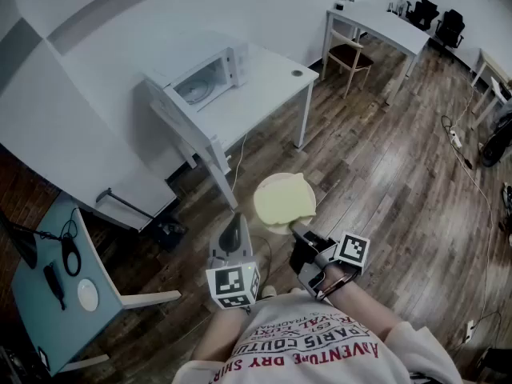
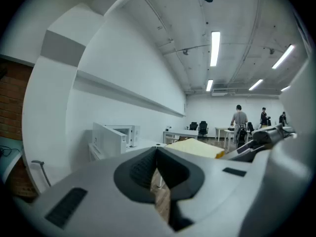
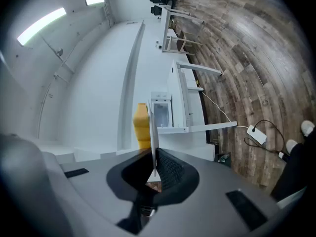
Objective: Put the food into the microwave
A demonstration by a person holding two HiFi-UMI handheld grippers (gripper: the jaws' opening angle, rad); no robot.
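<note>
The shirt (image 1: pixel 320 344) shows red print, where "PARIS" can be read. The right gripper (image 1: pixel 298 234) has its fingers closed on the one plate (image 1: pixel 276 225), which carries one yellow food (image 1: pixel 284 195) over the floor, well apart from the one open microwave (image 1: pixel 210 77) on the counter (image 1: pixel 272 78). The left gripper (image 1: pixel 233 222) has its fingers closed together and holds nothing.

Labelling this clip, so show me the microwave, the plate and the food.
microwave (image 1: pixel 200 86): head view, its open cavity.
plate (image 3: pixel 153 132): right gripper view, its thin edge.
food (image 1: pixel 285 197): head view, its yellow top.
</note>
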